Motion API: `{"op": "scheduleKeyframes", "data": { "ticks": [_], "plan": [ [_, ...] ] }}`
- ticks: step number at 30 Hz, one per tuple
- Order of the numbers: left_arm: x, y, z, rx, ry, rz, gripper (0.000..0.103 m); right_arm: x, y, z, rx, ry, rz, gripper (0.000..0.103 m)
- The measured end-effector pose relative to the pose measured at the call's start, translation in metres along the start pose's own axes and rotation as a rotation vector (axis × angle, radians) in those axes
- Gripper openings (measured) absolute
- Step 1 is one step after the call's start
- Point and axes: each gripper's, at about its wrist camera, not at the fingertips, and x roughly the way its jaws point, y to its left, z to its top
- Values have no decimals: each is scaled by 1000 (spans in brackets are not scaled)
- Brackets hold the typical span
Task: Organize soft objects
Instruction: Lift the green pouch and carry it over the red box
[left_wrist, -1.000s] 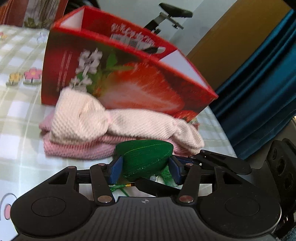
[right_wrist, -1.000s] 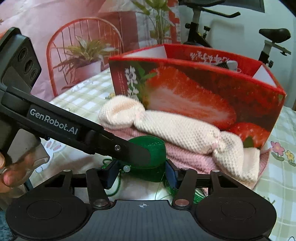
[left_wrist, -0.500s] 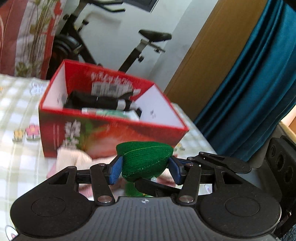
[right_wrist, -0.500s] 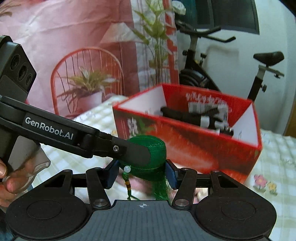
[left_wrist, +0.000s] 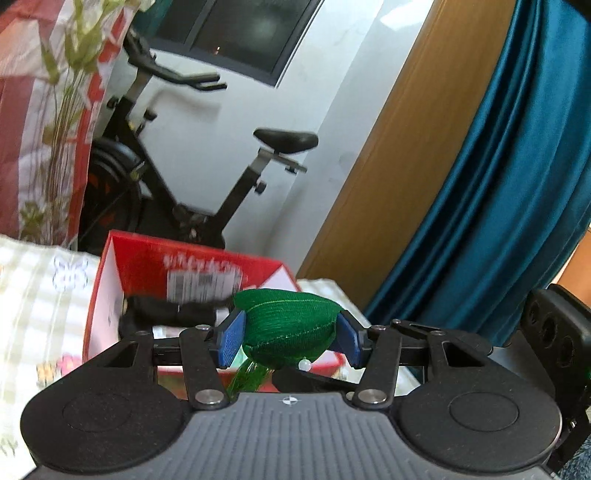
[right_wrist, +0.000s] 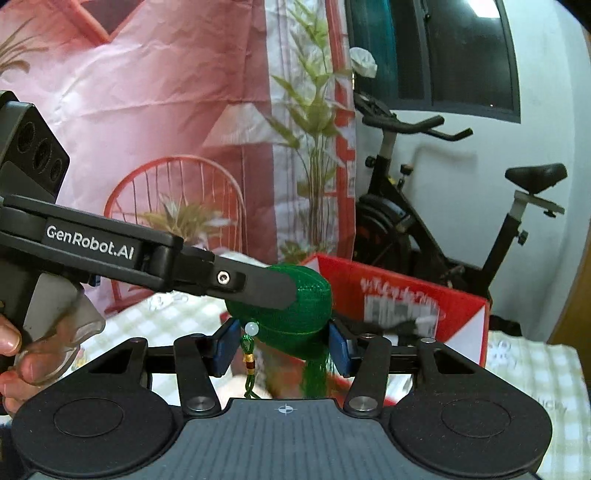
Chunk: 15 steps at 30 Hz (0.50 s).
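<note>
Green stitched fabric sachet with tassel clamped jointly by left tongs and right tongs; lifted off checked surface, now above open red strawberry-print box. Release into box likely next.

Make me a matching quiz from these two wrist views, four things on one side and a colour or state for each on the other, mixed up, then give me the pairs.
Things:
1. green sachet
2. open box
3. curtain
4. exercise bike seat

Colour or state:
A. black
B. teal
C. gripped by both the left gripper and the right gripper
D. red outside, white inside

Pairs: 1-C, 2-D, 3-B, 4-A
</note>
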Motion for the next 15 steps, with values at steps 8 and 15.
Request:
{"op": "scheduleKeyframes", "data": {
  "ticks": [8, 15],
  "plan": [
    [17, 12, 46, 23, -67, 2, 56, 26, -26, 56, -42, -48, -8, 47],
    [40, 30, 56, 29, -58, 53, 56, 69, -39, 72, -70, -36, -13, 47]
  ]
}}
